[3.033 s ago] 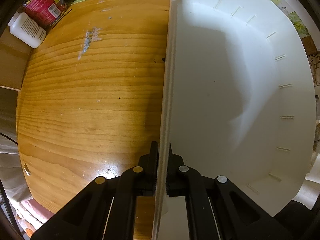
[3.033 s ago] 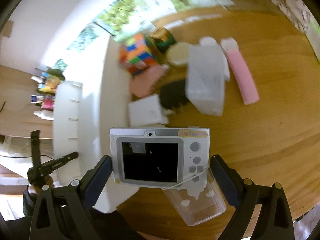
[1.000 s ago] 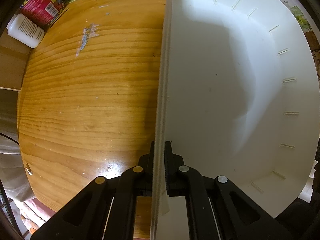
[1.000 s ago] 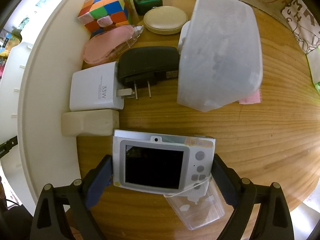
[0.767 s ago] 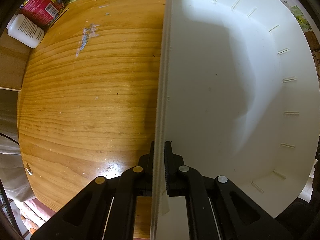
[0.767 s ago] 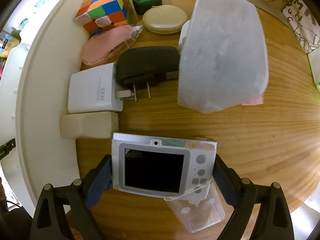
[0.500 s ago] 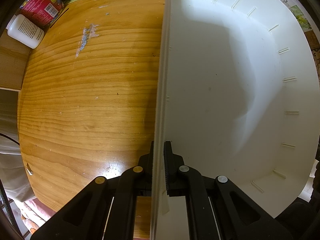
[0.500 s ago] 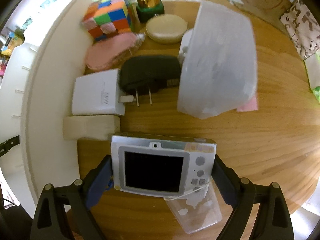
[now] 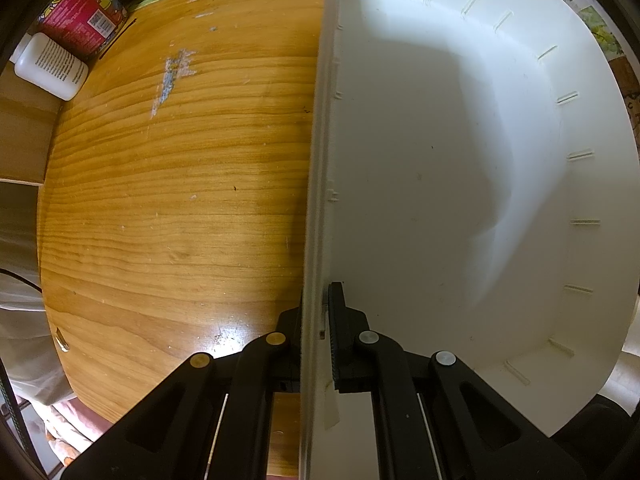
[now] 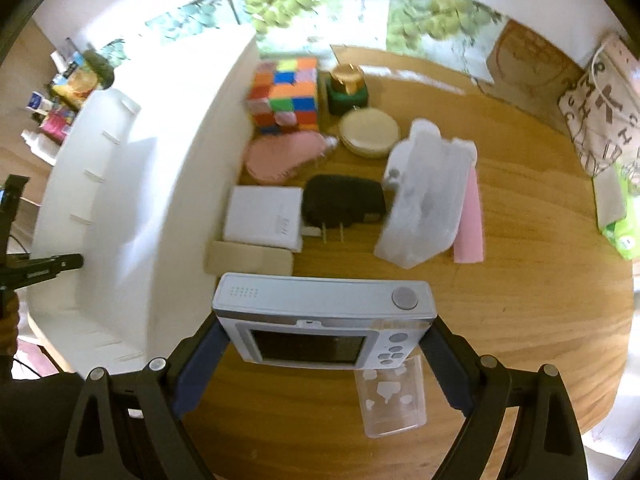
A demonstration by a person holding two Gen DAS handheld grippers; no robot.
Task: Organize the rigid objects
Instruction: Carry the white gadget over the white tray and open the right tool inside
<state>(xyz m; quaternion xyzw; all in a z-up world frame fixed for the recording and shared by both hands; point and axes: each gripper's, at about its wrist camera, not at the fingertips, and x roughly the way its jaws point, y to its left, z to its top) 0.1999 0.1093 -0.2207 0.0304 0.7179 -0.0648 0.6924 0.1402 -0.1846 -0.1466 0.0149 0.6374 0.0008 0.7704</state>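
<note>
My right gripper (image 10: 325, 336) is shut on a silver compact camera (image 10: 320, 320), gripped by its two short ends and lifted above the wooden table (image 10: 520, 300). My left gripper (image 9: 316, 320) is shut on the near wall of a white plastic bin (image 9: 460, 200), pointing straight down. That same bin (image 10: 132, 208) stands left of the camera in the right wrist view, and its inside shows nothing. Along its outer wall lie a colour cube (image 10: 286, 96), a pink case (image 10: 280, 158), a white charger (image 10: 264, 222), a black plug adapter (image 10: 344, 202) and a beige block (image 10: 248, 262).
A frosted plastic box (image 10: 428, 204) lies over a pink strip (image 10: 470, 220). A round cream compact (image 10: 368, 132) and a green jar with gold lid (image 10: 347, 86) sit behind. A clear case (image 10: 392, 398) lies under the camera. A white bottle (image 9: 50, 66) and red packet (image 9: 80, 14) flank the table.
My right gripper has risen with the camera and tilted, so the camera's top edge now shows and the table objects look smaller. The left gripper and the bin have not moved.
</note>
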